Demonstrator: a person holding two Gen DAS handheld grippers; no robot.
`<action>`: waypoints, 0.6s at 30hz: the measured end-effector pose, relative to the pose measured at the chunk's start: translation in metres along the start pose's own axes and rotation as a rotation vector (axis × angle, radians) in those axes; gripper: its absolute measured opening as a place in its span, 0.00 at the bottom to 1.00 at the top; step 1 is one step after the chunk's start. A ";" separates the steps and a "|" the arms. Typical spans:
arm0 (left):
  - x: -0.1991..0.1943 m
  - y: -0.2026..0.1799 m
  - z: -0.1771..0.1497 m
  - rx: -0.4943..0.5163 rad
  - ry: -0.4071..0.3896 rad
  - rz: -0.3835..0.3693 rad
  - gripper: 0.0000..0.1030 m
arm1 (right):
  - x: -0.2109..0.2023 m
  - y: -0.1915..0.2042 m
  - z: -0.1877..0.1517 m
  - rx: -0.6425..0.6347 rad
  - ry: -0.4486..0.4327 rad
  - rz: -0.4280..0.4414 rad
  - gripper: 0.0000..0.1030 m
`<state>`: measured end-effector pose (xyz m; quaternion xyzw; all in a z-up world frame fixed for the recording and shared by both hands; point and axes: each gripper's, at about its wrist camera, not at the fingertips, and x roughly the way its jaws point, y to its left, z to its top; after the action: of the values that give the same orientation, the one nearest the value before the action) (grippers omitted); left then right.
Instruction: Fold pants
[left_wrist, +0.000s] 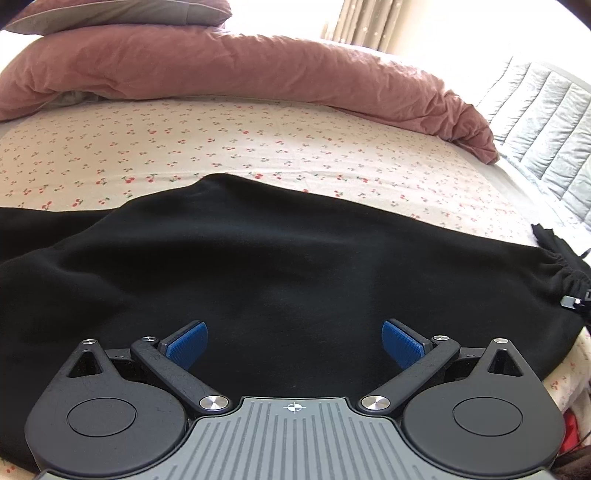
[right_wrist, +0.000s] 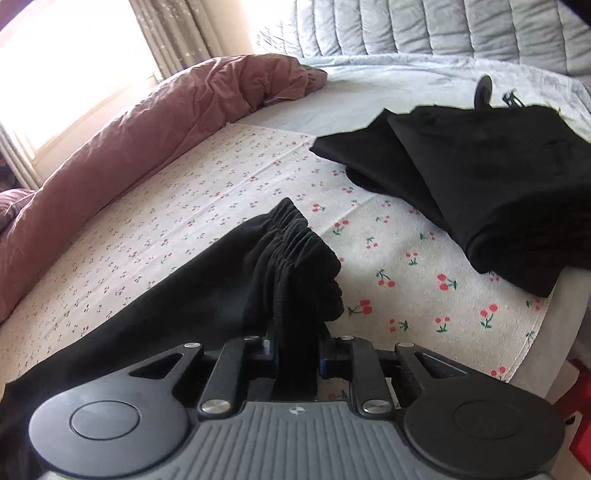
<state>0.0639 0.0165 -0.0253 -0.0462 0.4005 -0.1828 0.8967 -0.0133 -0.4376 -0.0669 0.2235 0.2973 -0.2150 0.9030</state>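
Black pants (left_wrist: 277, 266) lie spread across the cherry-print sheet (left_wrist: 221, 140) on the bed. My left gripper (left_wrist: 294, 343) is open, its blue pads (left_wrist: 186, 345) wide apart just above the black cloth, holding nothing. In the right wrist view my right gripper (right_wrist: 295, 356) is shut on the gathered elastic waistband (right_wrist: 295, 251) of the pants (right_wrist: 166, 317), which trail off to the lower left. The waistband end also shows at the right edge of the left wrist view (left_wrist: 561, 273).
A rolled pink duvet (left_wrist: 221, 70) lies along the far side of the bed, also in the right wrist view (right_wrist: 147, 125). A stack of folded black garments (right_wrist: 480, 177) sits at the right. A grey quilted headboard (right_wrist: 443, 29) stands behind.
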 end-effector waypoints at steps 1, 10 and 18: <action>-0.001 -0.001 0.000 0.000 -0.004 -0.022 0.99 | -0.005 0.011 0.001 -0.047 -0.029 0.009 0.18; 0.004 -0.009 -0.001 -0.017 -0.052 -0.162 0.99 | -0.030 0.092 -0.016 -0.325 -0.086 0.225 0.18; 0.027 0.006 0.006 -0.198 -0.061 -0.342 0.92 | -0.029 0.170 -0.066 -0.605 0.012 0.392 0.21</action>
<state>0.0871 0.0114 -0.0416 -0.2073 0.3755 -0.2908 0.8553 0.0252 -0.2579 -0.0496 -0.0001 0.3041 0.0616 0.9507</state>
